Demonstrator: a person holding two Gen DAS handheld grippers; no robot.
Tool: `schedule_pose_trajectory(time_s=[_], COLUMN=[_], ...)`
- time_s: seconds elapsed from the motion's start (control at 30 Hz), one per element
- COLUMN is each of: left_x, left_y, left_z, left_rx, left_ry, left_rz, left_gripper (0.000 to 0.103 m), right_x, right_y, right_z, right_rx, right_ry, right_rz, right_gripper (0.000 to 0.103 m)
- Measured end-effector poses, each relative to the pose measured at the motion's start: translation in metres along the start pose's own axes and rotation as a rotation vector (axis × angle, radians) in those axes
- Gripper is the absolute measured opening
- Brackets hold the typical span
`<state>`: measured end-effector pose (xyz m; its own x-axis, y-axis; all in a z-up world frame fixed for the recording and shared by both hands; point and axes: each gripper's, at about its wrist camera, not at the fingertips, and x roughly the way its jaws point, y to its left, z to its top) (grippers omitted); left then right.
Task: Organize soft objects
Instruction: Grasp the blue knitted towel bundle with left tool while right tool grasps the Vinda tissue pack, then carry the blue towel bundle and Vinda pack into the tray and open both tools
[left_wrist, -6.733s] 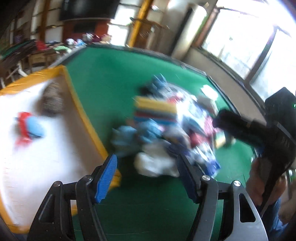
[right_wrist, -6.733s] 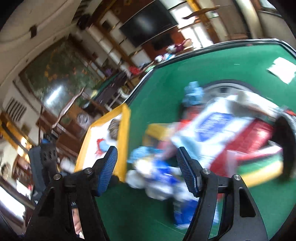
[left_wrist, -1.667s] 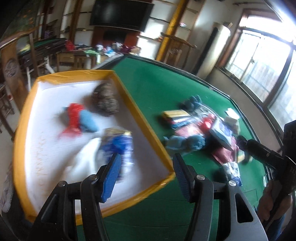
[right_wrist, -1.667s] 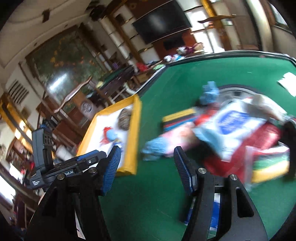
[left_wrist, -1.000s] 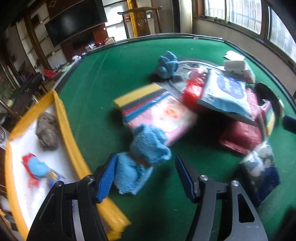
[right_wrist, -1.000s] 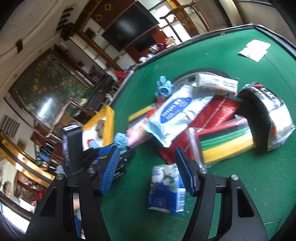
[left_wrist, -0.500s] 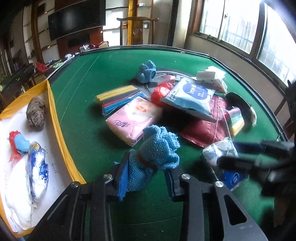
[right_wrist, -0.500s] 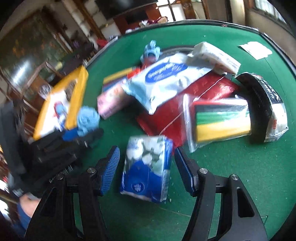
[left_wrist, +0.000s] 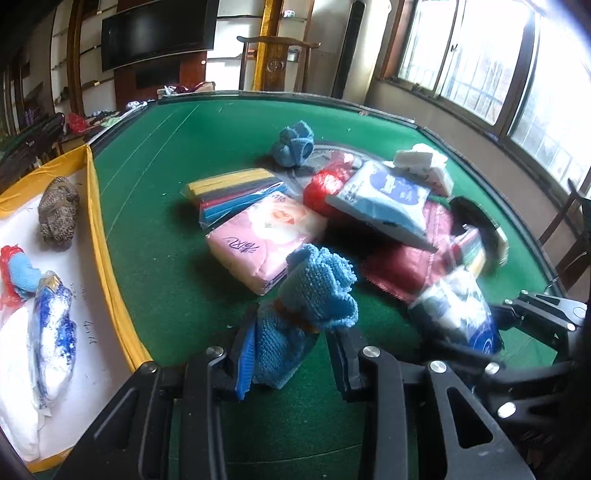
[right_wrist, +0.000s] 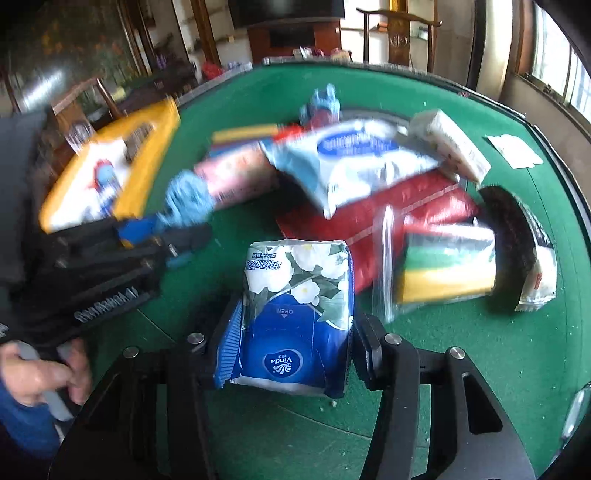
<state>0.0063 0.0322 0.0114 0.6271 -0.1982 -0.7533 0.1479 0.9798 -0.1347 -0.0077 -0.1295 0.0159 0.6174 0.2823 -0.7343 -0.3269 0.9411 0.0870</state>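
Observation:
My left gripper (left_wrist: 291, 343) is shut on a bundled blue cloth (left_wrist: 314, 291), held just above the green table (left_wrist: 166, 236). To its left lies the yellow-rimmed tray (left_wrist: 99, 221) with a brown knitted ball (left_wrist: 59, 214), a red and blue toy (left_wrist: 18, 273) and a blue-white pack (left_wrist: 51, 332). My right gripper (right_wrist: 291, 332) has a blue and white tissue pack (right_wrist: 295, 306) between its jaws. They are closing and both pads touch the pack's sides. The right wrist view shows the left gripper (right_wrist: 184, 236) carrying the blue cloth (right_wrist: 188, 201) at the left.
A pile fills the table's middle: a pink tissue pack (left_wrist: 266, 236), bagged coloured cloths (left_wrist: 236, 192), a wet-wipes pack (left_wrist: 384, 199), a red bag (left_wrist: 406, 258), another blue cloth ball (left_wrist: 295, 146) and a black roll (right_wrist: 517, 240). A person's hand (right_wrist: 40, 373) grips the left tool.
My left jaws have shut on the blue cloth and lifted it. My right jaws have narrowed onto the tissue pack, which now sits between the pads.

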Motion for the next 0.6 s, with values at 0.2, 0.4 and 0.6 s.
schedule_pose_trajectory(time_s=[0.2, 0.4, 0.6], left_x=[-0.008, -0.010, -0.009], left_y=[0.000, -0.003, -0.001], left_z=[0.001, 0.002, 0.002], left_rx=[-0.012, -0.013, -0.022], left_ry=[-0.042, -0.055, -0.055], left_rz=[-0.068, -0.089, -0.094], left_gripper=[0.035, 0.035, 0.035], right_x=[-0.004, -0.001, -0.003], right_y=[-0.016, -0.010, -0.008], right_z=[0.004, 0.007, 0.006], right_rx=[0.080, 0.075, 0.068], right_ry=[-0.045, -0.049, -0.076], right_rz=[0.037, 0.046, 0.062], right_gripper=[0.051, 0.051, 0.051])
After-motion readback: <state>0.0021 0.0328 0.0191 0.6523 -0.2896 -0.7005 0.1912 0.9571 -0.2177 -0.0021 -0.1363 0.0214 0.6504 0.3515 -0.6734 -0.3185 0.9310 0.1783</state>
